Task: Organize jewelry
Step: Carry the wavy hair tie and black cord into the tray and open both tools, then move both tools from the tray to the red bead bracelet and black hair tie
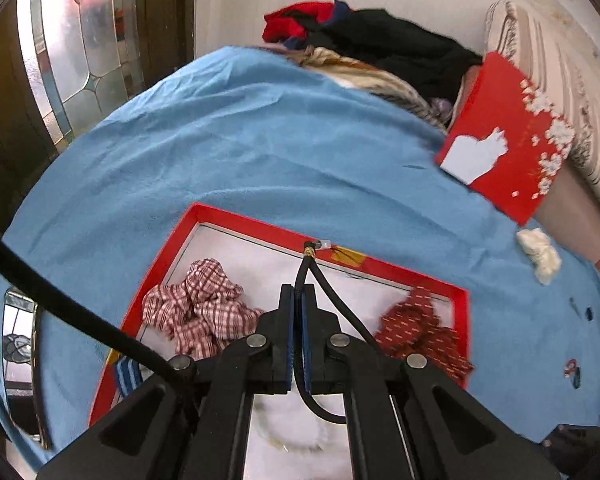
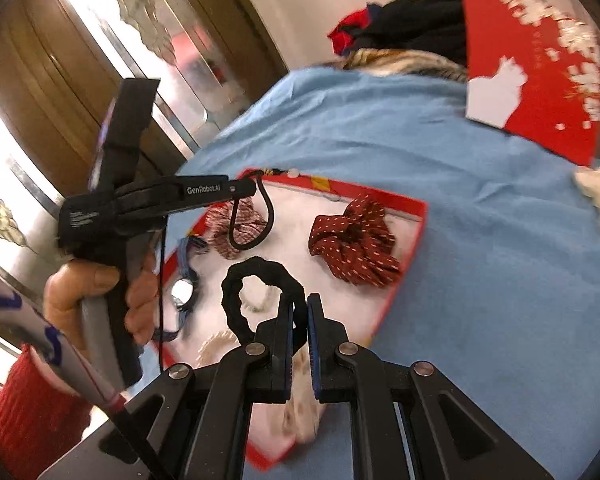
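Note:
A red-rimmed box (image 1: 236, 220) with a white lining lies on the blue cloth. My left gripper (image 1: 299, 292) is shut on a thin black elastic cord (image 1: 332, 296) with a gold clasp and holds it over the box. The cord's loop shows in the right wrist view (image 2: 260, 224), hanging from the left gripper (image 2: 244, 189). My right gripper (image 2: 300, 308) is shut on a black fuzzy hair ring (image 2: 236, 292) above the box (image 2: 414, 236). In the box lie a pink checked scrunchie (image 1: 198, 312), a dark red dotted scrunchie (image 2: 352, 248) and a blue strap with a shiny disc (image 2: 182, 290).
The red box lid (image 1: 508, 140) with a white cat shape leans at the back right. A pile of clothes (image 1: 380, 44) lies at the back. A white fluffy piece (image 1: 540, 254) lies on the blue cloth (image 1: 220, 140) at right. A glass door (image 1: 72, 52) stands at left.

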A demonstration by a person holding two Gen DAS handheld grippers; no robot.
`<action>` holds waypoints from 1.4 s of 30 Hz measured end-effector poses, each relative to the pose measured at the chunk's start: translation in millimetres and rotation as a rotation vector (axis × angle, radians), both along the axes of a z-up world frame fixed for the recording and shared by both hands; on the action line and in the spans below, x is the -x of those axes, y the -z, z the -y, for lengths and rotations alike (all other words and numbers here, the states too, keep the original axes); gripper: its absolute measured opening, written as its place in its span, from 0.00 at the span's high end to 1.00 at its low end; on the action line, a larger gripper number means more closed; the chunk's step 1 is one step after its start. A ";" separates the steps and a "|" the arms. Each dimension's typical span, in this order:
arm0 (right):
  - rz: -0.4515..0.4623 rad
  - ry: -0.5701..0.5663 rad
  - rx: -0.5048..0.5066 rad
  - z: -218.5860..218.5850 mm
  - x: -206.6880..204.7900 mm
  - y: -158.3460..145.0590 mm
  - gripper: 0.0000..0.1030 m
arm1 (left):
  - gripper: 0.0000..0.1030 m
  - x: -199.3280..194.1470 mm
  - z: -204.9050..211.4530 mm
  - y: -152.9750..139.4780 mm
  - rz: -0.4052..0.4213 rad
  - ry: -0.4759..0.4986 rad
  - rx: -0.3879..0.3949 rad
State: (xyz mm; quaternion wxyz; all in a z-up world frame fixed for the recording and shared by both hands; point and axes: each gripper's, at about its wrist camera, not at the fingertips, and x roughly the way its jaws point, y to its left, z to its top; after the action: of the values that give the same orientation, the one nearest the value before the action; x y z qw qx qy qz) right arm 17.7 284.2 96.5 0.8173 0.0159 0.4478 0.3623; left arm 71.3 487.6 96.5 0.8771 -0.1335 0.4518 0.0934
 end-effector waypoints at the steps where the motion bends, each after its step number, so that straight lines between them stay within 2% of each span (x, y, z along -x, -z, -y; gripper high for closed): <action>1: -0.018 -0.003 0.007 -8.0 -5.3 8.5 0.93 | 0.97 -3.9 -2.1 5.3 -0.008 -0.002 -0.006; 3: -0.053 -0.005 0.025 -21.2 -14.1 25.5 0.92 | 0.97 -7.9 -5.6 11.3 -0.016 -0.009 -0.005; 6: -0.052 -0.003 0.074 -27.8 -16.6 36.5 0.90 | 0.93 -6.6 -8.9 13.3 -0.015 -0.012 0.014; 8: -0.020 -0.019 0.093 -29.6 -12.9 32.0 0.82 | 0.81 -0.4 -9.1 9.4 0.002 0.001 0.041; 10: 0.045 -0.035 0.121 -29.3 -3.5 22.6 0.62 | 0.69 6.8 -7.2 2.8 0.021 0.002 0.049; 11: 0.066 -0.041 0.127 -28.0 0.0 18.5 0.61 | 0.66 11.6 -5.1 -1.3 0.028 -0.003 0.047; 15: 0.117 -0.049 0.113 -12.0 11.0 -0.1 0.61 | 0.65 34.6 1.9 -20.3 0.062 -0.045 0.073; 18: 0.142 0.004 0.123 4.1 7.3 -4.8 0.61 | 0.63 62.6 9.9 -31.6 0.083 -0.136 0.098; 21: 0.110 0.063 0.164 11.5 -7.8 6.7 0.61 | 0.62 91.0 26.8 -33.0 0.087 -0.254 0.114; 24: 0.049 0.102 0.173 13.5 -25.1 22.7 0.61 | 0.62 103.9 44.5 -27.5 0.116 -0.297 0.147; 26: 0.013 0.116 0.187 10.7 -35.1 33.3 0.68 | 0.62 105.6 57.4 -23.4 0.150 -0.280 0.135; 27: 0.002 0.123 0.194 10.0 -38.9 37.6 0.82 | 0.62 105.6 62.2 -21.9 0.173 -0.271 0.115; 28: -0.017 0.126 0.193 8.7 -43.6 42.3 0.85 | 0.62 105.7 66.0 -20.1 0.189 -0.274 0.087; 29: -0.039 0.133 0.177 9.4 -48.0 45.4 0.86 | 0.62 105.8 68.1 -16.8 0.193 -0.280 0.077; 33: -0.049 0.178 0.153 16.6 -49.0 46.3 0.90 | 0.62 102.7 68.2 -7.6 0.198 -0.260 0.154; 38: -0.046 0.241 0.151 32.8 -38.6 46.4 0.90 | 0.62 102.9 70.4 -10.0 0.201 -0.229 0.157; 42: -0.028 0.248 0.183 40.1 -30.9 44.5 0.89 | 0.62 100.7 77.4 -11.9 0.199 -0.203 0.155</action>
State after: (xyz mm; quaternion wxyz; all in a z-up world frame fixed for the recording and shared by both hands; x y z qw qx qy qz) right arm 48.6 244.1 52.0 0.8475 0.0016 0.4848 0.2160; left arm -29.4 410.2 108.5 0.8907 -0.2543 0.3527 0.1327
